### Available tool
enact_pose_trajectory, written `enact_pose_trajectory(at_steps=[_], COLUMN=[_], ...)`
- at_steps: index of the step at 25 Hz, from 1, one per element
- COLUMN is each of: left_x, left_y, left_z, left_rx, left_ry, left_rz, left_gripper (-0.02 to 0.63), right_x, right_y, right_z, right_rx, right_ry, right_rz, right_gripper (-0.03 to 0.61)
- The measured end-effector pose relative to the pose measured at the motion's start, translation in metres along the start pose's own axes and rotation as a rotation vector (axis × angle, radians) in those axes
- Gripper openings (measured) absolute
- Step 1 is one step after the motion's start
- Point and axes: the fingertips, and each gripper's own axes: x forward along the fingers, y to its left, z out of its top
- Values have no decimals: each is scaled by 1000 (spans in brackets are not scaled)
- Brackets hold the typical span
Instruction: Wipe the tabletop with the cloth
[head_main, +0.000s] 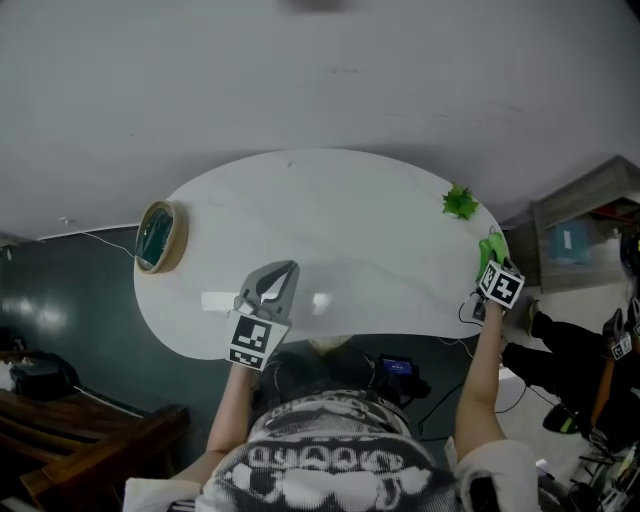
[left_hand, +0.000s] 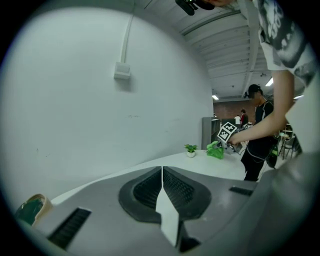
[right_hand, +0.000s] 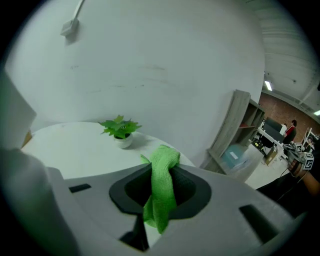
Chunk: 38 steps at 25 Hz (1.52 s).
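Note:
The white oval tabletop (head_main: 330, 250) spreads in front of me. My right gripper (head_main: 490, 262) is at its right end, shut on the green cloth (head_main: 491, 247); in the right gripper view the cloth (right_hand: 161, 187) is pinched between the jaws and bunches up beyond them. From the left gripper view, that cloth (left_hand: 215, 150) shows far off at the table's end. My left gripper (head_main: 275, 283) is over the near middle of the table, its jaws pressed together with nothing between them (left_hand: 162, 187).
A small potted plant (head_main: 460, 202) stands at the table's far right, near the cloth (right_hand: 120, 131). A round wooden-rimmed dish (head_main: 157, 237) sits at the left end. Grey shelving (head_main: 585, 215) stands right of the table. Other people are at the right (head_main: 585, 350).

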Motion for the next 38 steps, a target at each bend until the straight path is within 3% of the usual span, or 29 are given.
enact_pose_trajectory(at_steps=[5, 16, 28, 38], left_x=[-13, -76, -175, -264], left_y=[7, 59, 153, 212], left_z=[-22, -57, -95, -145], left_rx=[-21, -81, -124, -156], left_ry=[46, 59, 27, 47], left_rz=[29, 110, 173, 251], left_gripper=[8, 8, 8, 8], right_x=[31, 26, -38, -122], right_y=[42, 212, 502, 709], right_z=[-21, -21, -26, -75], right_rx=[49, 61, -182, -364], right_ry=[70, 83, 90, 105], right_rz=[91, 270, 552, 769], right_gripper=[63, 63, 63, 63])
